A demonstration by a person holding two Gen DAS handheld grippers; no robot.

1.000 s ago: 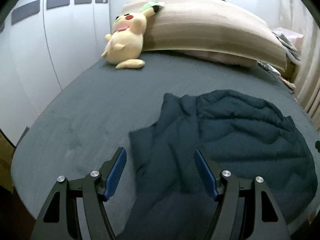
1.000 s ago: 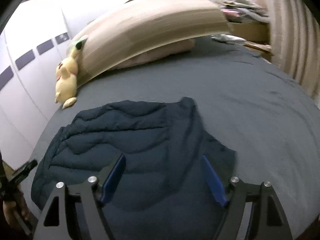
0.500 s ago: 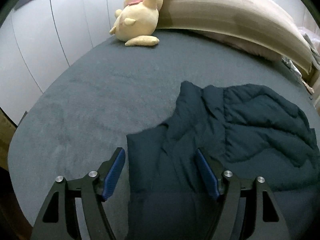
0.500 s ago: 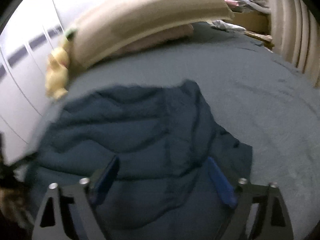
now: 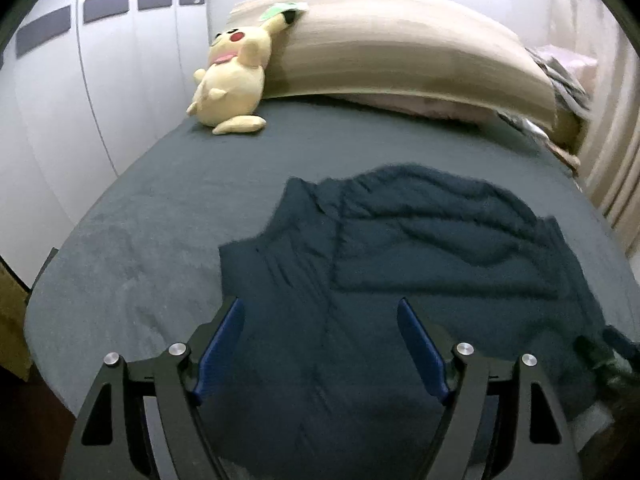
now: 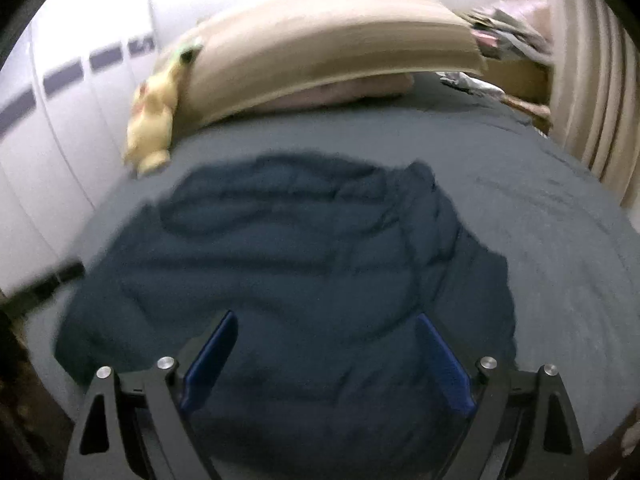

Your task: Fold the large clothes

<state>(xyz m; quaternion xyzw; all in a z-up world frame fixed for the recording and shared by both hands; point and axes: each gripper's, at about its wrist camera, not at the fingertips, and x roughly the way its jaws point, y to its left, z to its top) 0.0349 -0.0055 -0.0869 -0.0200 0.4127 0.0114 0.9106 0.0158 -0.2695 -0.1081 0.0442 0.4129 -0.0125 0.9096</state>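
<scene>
Right, both claws are hanging over the near edge of the bed, and the dark quilted jacket is lying spread across the near half of the grey bedding, rumpled and only partly flattened. The left claw is sitting wide open above the garment's near left part, gripping nothing, with the jacket's left edge running just beyond its left blue pad. The right claw is spread wide too, empty, hovering over the near middle of the jacket, though that view is blurring a fair bit. Judging by this, the step in hand is picking the grab points for a fold. To do it well, each claw should be going down onto a proper edge or corner rather than the puffy middle, pinching through every layer so the padding is not slipping out, and both should be lifting together so the fold line is staying straight. Both tools are pointing forward toward the far headboard, tilting down at the bed, level with each other so far as I can judge. Far left, a yellow plush toy is leaning against the headboard, well apart from the jacket and out of the way.
</scene>
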